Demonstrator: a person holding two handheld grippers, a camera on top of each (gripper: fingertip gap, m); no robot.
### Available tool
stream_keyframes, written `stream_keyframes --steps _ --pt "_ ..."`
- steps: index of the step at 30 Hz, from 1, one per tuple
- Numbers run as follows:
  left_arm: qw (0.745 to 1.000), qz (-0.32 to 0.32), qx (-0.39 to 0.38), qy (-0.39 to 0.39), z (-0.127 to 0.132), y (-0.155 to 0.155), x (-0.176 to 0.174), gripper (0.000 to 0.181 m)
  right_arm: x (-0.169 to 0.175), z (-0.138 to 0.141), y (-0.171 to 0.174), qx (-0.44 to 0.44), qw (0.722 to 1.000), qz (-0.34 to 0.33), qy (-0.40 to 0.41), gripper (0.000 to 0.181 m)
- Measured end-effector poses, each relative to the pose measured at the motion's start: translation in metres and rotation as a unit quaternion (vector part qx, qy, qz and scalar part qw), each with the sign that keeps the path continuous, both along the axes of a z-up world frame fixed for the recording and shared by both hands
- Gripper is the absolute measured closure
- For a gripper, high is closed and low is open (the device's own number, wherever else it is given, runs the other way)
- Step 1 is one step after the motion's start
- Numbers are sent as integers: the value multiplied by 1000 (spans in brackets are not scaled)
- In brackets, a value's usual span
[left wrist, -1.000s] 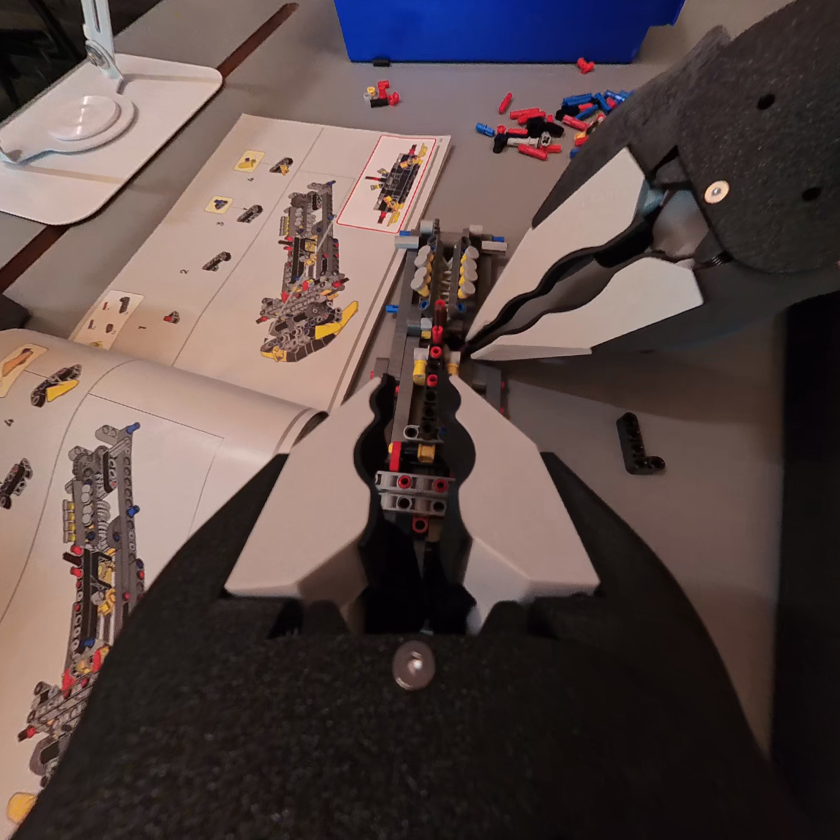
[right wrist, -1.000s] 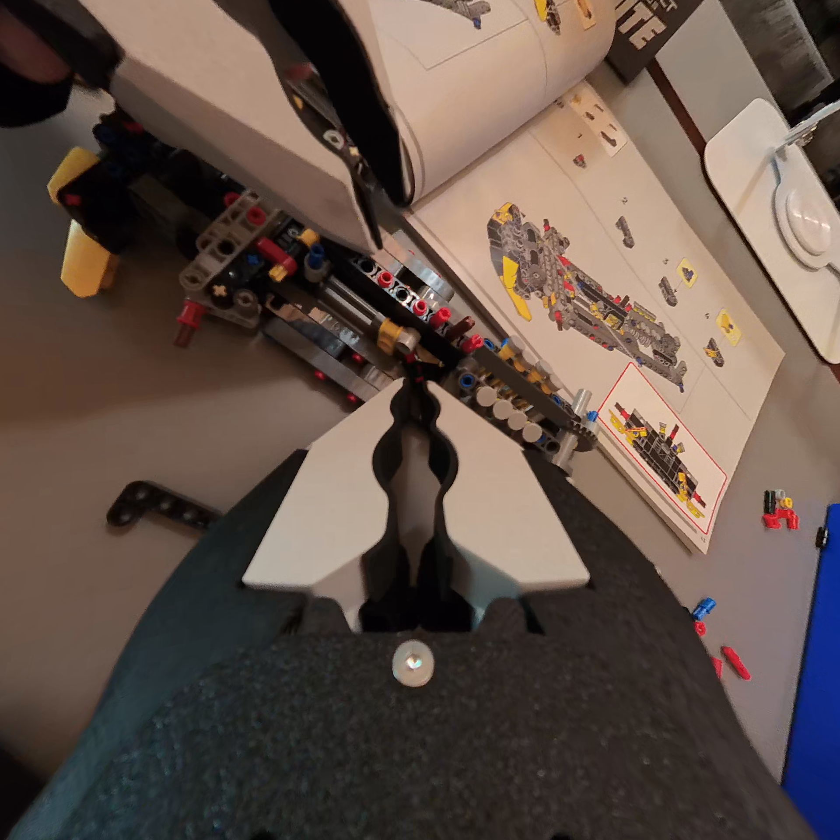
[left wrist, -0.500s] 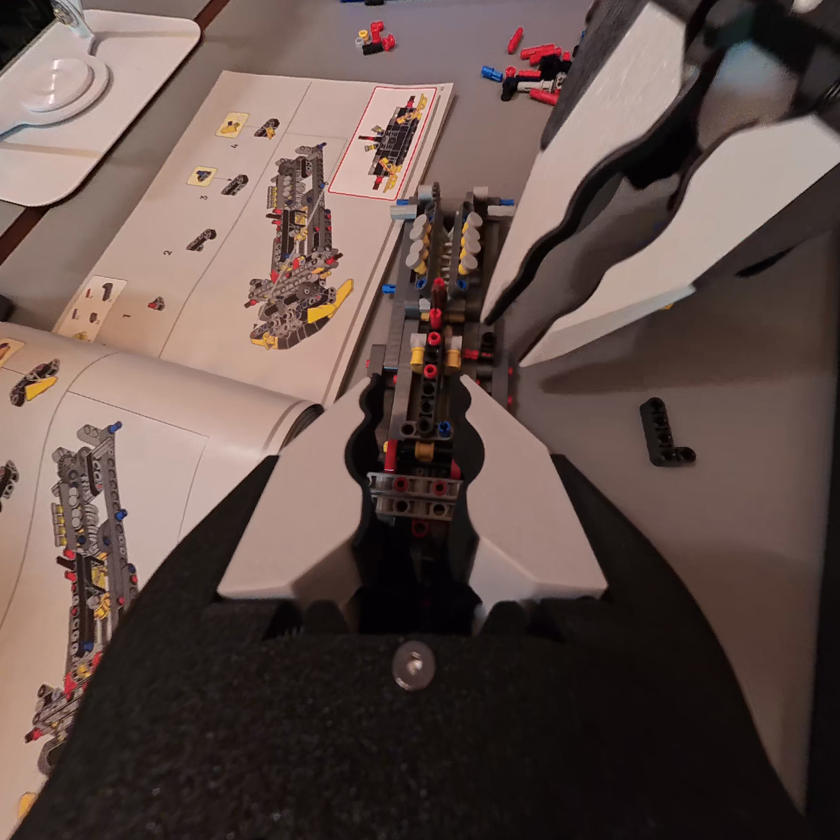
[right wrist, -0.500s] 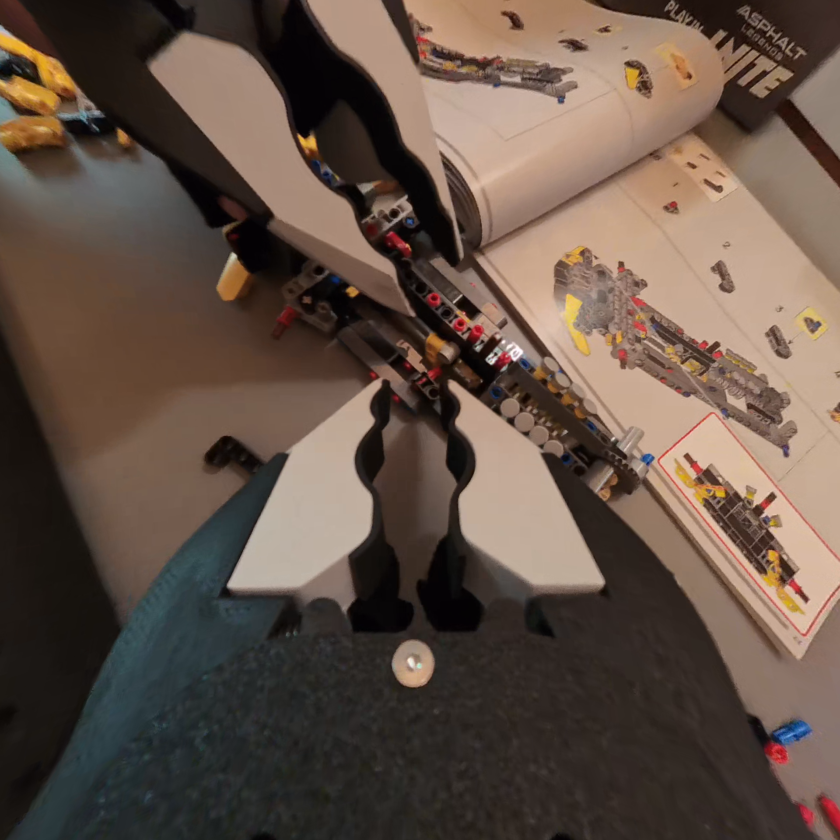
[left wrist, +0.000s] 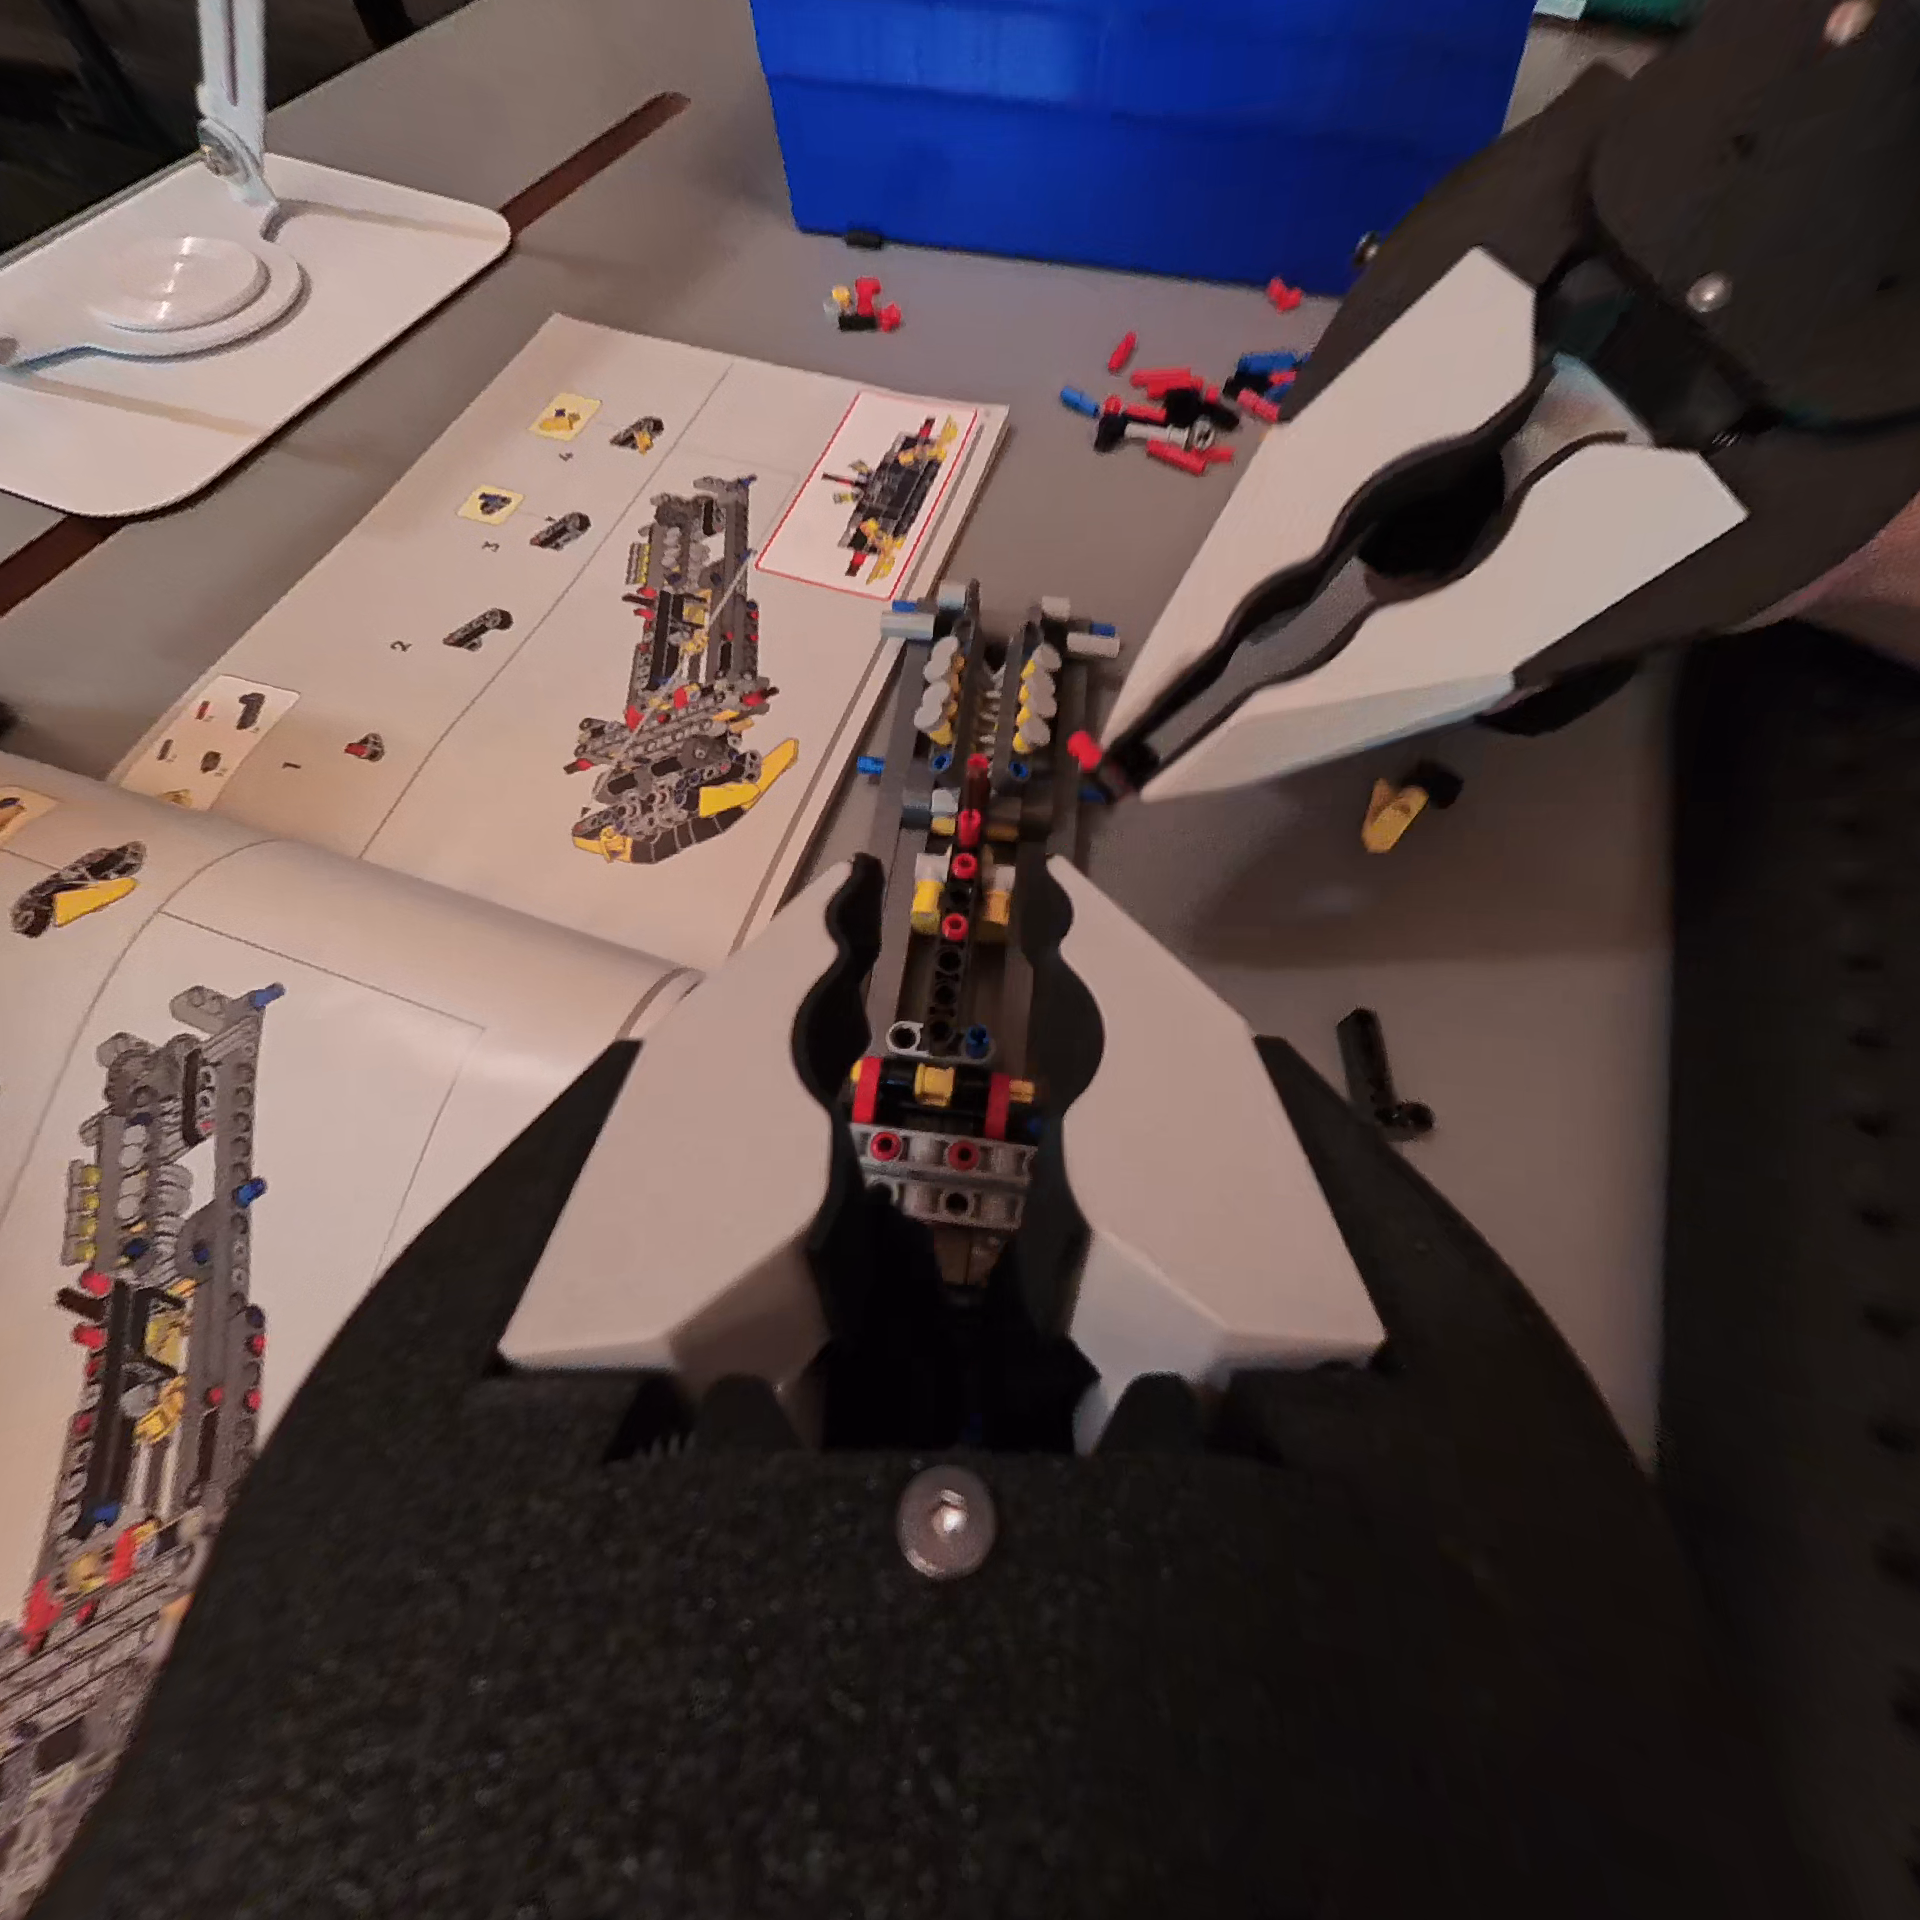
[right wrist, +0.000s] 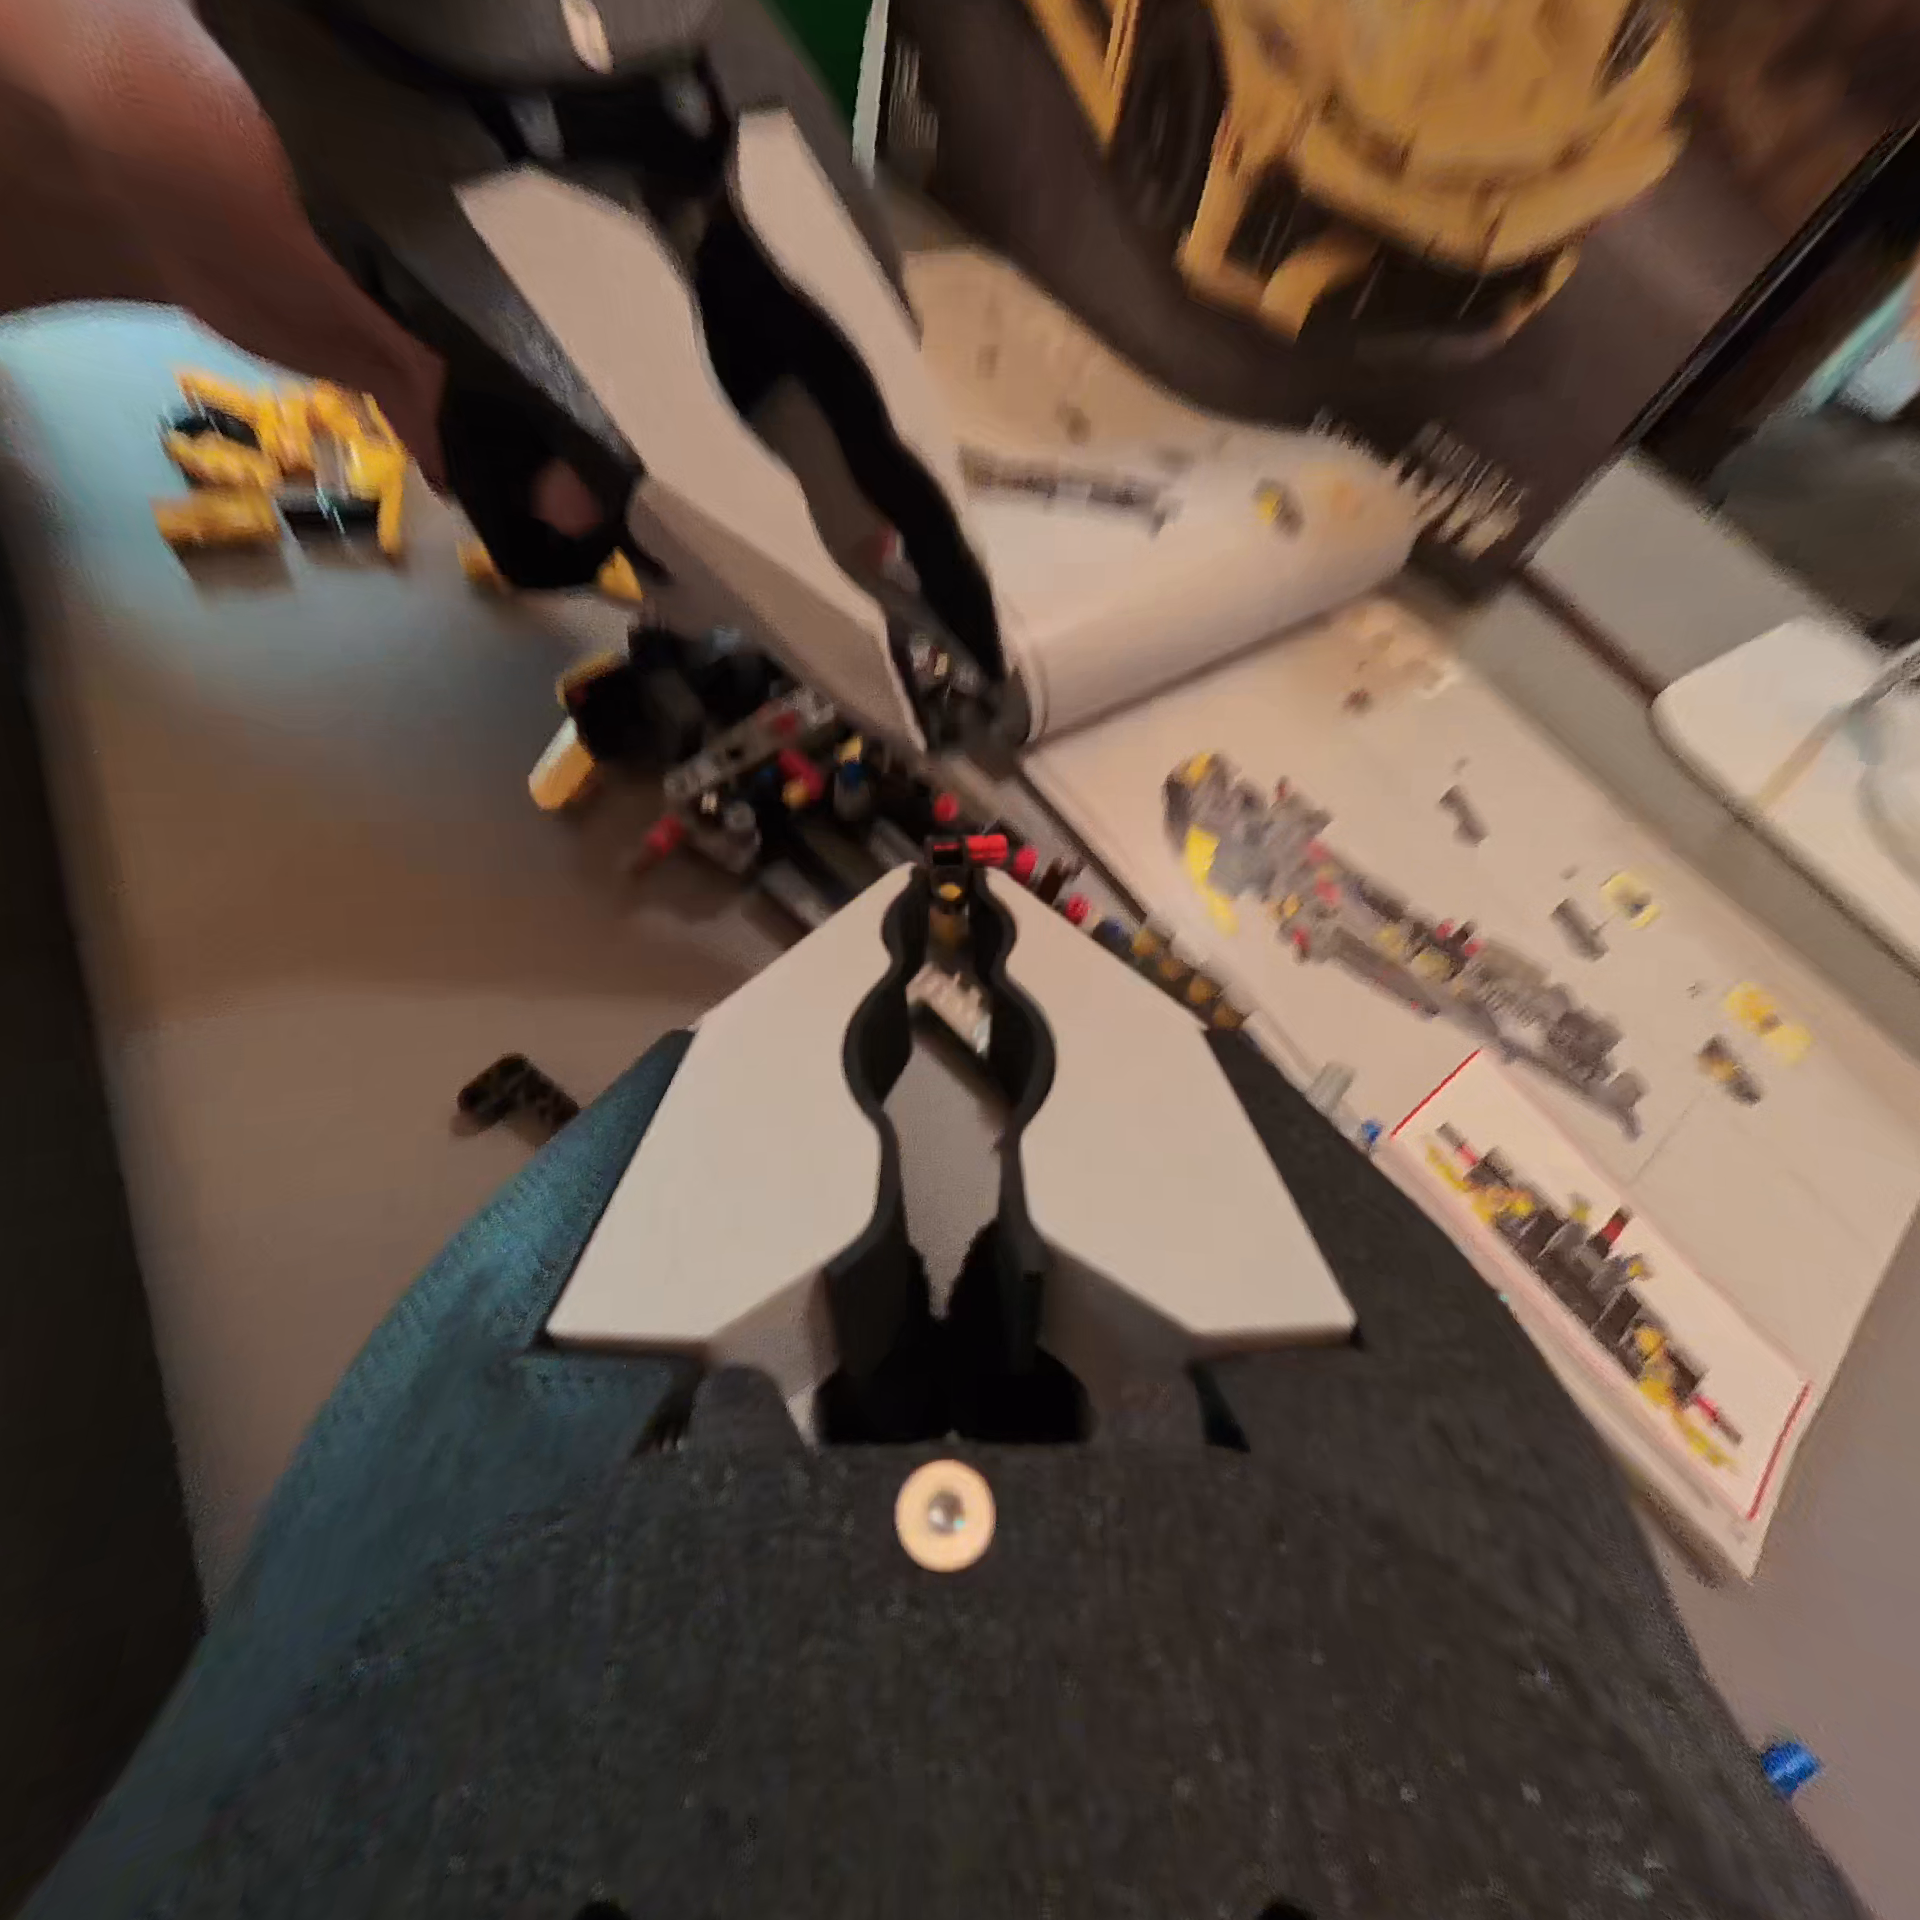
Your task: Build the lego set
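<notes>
Your left gripper (left wrist: 951,904) is clamped around the near end of the long grey-and-black lego chassis (left wrist: 977,790), which lies on the grey table (left wrist: 1299,935) beside the open instruction booklet (left wrist: 582,644). At two o'clock, your right gripper (left wrist: 1117,774) pinches a small red-and-black pin piece (right wrist: 961,854) against the chassis's right side. Loose red and blue pins (left wrist: 1174,405) lie at one o'clock before the blue plastic bin (left wrist: 1091,135).

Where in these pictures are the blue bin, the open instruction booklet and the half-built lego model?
blue bin (left wrist: 1122,156), left wrist view, on its front wall.
instruction booklet (left wrist: 499,665), left wrist view, on the flat open page.
lego model (left wrist: 951,977), left wrist view, on the black beam between the jaws.
</notes>
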State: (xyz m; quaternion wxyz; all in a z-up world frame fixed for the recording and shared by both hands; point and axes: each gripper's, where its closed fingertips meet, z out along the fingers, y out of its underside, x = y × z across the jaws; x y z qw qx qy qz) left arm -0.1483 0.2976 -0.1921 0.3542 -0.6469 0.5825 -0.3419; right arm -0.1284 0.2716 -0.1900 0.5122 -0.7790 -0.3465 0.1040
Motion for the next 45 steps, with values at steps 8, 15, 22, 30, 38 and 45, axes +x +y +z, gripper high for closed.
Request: stream_keyframes --steps 8,15,22,30,38,45 --pt "984 -19 -154 -87 26 -16 8 157 10 49 -2 218 976 21 -23 175" --pt "943 -36 -310 -111 36 -27 14 163 4 37 -2 185 982 28 -28 175" --pt "970 -83 -205 -98 35 -37 9 159 5 43 -4 225 973 40 -40 175" --pt "963 -100 -234 -94 32 -45 11 155 -10 42 -14 261 959 79 -81 175" --pt "951 -122 -267 -99 34 -55 11 163 -14 36 -15 275 949 89 -124 175" --pt "947 -120 -278 -108 35 -54 11 175 -16 37 -15 284 948 86 -119 175"
